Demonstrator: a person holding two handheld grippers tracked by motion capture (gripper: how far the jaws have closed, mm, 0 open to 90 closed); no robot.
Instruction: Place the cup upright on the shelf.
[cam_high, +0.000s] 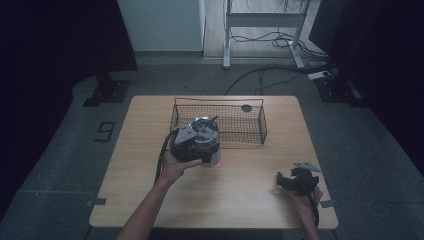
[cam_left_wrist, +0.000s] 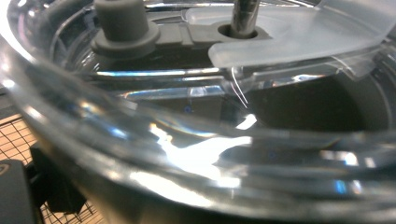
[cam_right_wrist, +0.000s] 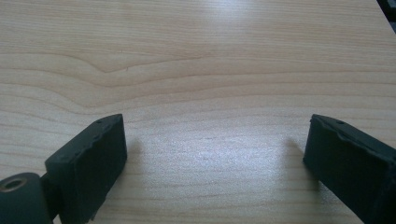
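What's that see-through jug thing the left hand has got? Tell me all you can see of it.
The jug looks like clear, glossy plastic with a grey lid part, a knob and a metal rod at its top. It stands upright on the table, just in front of the wire basket. The left gripper is against its side; whether the fingers clamp it is hidden.

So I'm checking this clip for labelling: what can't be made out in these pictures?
- Left gripper, high view: its jaws are hidden by its own body and the clear jar, so the grip can't be confirmed.
- Jar, left gripper view: too close and full of glare; its outline and contents are unclear.
- Dark disc by the basket, high view: too small to identify, or to place inside or behind it.
- Right gripper: open over the table.
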